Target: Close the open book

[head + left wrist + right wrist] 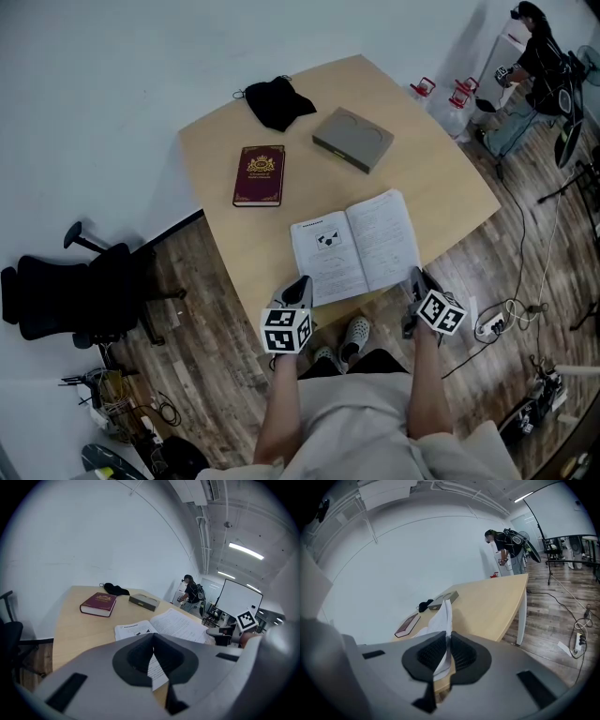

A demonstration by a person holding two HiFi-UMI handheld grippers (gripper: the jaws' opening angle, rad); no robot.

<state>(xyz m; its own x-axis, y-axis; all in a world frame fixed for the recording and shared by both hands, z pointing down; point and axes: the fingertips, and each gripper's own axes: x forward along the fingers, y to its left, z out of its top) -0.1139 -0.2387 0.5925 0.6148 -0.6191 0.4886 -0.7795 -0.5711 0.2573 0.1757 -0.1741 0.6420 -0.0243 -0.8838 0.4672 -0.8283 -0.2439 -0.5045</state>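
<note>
White paper of open book [361,246] pinched at both lower corners by left gripper [301,281] and right gripper [415,275], right-hand sheaf lifted; could tear or slip if swung hastily.

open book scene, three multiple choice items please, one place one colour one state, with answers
1. Where on the table does the open book lie? A near edge B far left corner C far right corner
2. What colour is the closed book's cover? A green B maroon C white
3. How do the right gripper's jaws stand? A wide apart, empty B closed on the open book's pages C closed on nothing
Answers: 1 A, it reaches the near edge in the head view; 2 B, a maroon cover with a gold emblem; 3 B, pages stand between its jaws.
</note>
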